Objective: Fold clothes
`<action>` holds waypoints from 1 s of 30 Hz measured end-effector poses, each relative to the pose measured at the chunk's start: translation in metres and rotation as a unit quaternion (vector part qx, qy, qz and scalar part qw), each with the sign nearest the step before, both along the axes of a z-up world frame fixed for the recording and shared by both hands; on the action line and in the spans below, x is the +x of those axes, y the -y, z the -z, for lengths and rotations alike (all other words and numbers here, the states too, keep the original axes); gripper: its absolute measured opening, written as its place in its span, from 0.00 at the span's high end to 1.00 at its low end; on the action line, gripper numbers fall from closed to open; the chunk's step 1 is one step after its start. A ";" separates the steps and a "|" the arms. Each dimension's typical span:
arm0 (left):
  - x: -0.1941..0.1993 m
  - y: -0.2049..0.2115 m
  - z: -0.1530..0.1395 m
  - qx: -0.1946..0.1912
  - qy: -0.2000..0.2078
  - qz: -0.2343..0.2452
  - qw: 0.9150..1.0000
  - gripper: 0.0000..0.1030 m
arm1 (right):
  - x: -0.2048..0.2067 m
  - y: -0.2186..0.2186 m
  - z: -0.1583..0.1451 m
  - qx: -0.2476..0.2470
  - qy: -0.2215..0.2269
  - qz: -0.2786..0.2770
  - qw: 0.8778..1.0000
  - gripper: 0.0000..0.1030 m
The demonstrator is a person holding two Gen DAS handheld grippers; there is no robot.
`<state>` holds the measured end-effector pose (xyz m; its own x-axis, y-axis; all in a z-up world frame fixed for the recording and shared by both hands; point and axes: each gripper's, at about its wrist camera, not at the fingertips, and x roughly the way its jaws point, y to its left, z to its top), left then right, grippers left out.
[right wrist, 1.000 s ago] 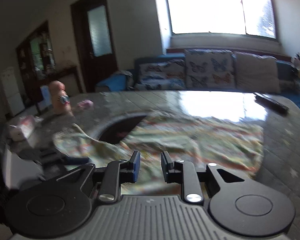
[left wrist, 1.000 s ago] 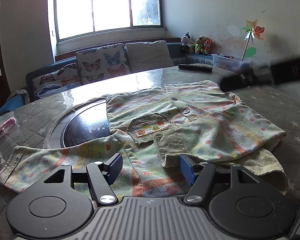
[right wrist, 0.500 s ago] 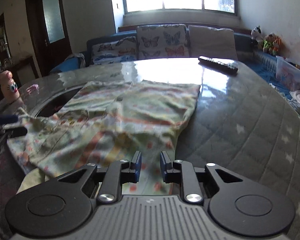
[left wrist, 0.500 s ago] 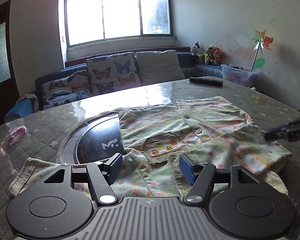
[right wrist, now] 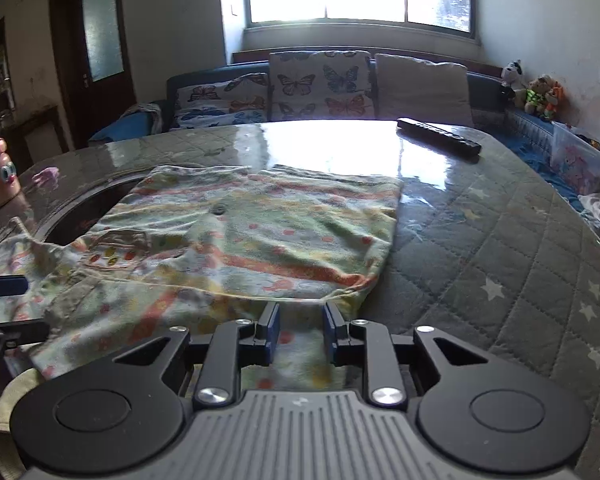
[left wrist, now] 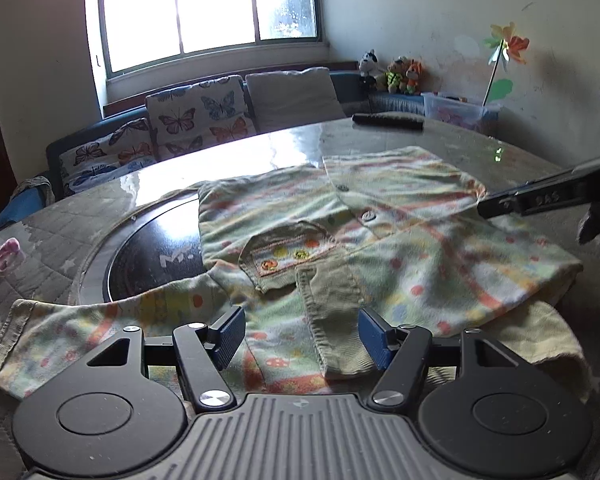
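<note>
Right gripper (right wrist: 299,334) sits low over the near right edge of the shirt (right wrist: 236,240), jaws narrow and just opening, cloth below and between the blue pads but not pinched as far as the frame shows. A second ago this view was blurred and aimed across the room toward the door; now it's steady and pointed down at the garment, so the hand has swung in and dropped to the cloth's edge. In the left view it has gone from a blurred bar across the far side to a dark gripper at the right rim, just over the shirt's right side (left wrist: 540,200).

Left gripper (left wrist: 300,336) is open fairly wide, straddling the corduroy collar (left wrist: 332,316) at the near edge, nothing clamped. Its framing barely differs from a second ago, so it's essentially parked.

Shirt lies on the quilted surface (right wrist: 500,260), partly over the dark round inset (left wrist: 156,252). Right side is already folded in over the front, pocket (left wrist: 288,256) and buttons showing; left sleeve (left wrist: 80,328) lies spread out flat toward the left.

Reading: the right side fold looks done and the right hand is setting up for a new grab at the hem or folded edge. Left sleeve not yet folded in. Remote (right wrist: 440,140) at the far side, well apart from the cloth.
</note>
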<state>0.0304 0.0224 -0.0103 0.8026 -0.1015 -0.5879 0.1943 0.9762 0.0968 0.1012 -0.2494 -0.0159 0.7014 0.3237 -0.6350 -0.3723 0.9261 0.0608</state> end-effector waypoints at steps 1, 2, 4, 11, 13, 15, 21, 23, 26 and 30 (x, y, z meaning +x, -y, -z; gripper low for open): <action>0.000 -0.001 0.001 0.000 -0.001 -0.001 1.000 0.36 | -0.003 -0.005 -0.002 0.001 0.002 -0.010 1.000 0.76; 0.000 -0.002 0.001 -0.001 -0.001 -0.003 1.000 0.36 | -0.006 -0.009 -0.004 0.001 0.003 -0.019 1.000 0.74; 0.000 -0.005 -0.001 -0.005 0.002 -0.008 1.000 0.36 | -0.010 -0.020 -0.008 0.003 0.007 -0.039 0.999 0.67; -0.003 -0.037 -0.009 -0.015 0.012 -0.064 0.998 0.36 | -0.011 -0.064 0.000 -0.012 0.010 -0.091 0.996 0.67; -0.004 -0.051 -0.011 -0.018 0.012 -0.087 0.996 0.36 | -0.010 -0.075 0.006 -0.026 0.009 -0.097 0.995 0.67; -0.006 -0.068 -0.012 -0.018 0.013 -0.113 0.993 0.36 | -0.012 -0.079 0.006 -0.033 0.015 -0.098 0.995 0.67; -0.012 -0.125 -0.011 -0.020 0.012 -0.208 0.978 0.36 | -0.026 -0.090 0.000 -0.024 0.017 -0.136 0.990 0.63; -0.013 -0.143 -0.011 -0.021 0.011 -0.242 0.970 0.36 | -0.030 -0.097 0.008 -0.039 0.015 -0.146 0.988 0.60; -0.013 -0.168 -0.009 -0.018 0.009 -0.286 0.958 0.38 | -0.038 -0.102 0.005 -0.054 0.035 -0.154 0.986 0.60; -0.009 -0.195 -0.006 -0.024 0.001 -0.334 0.942 0.38 | -0.045 -0.100 -0.004 -0.044 0.038 -0.166 0.984 0.59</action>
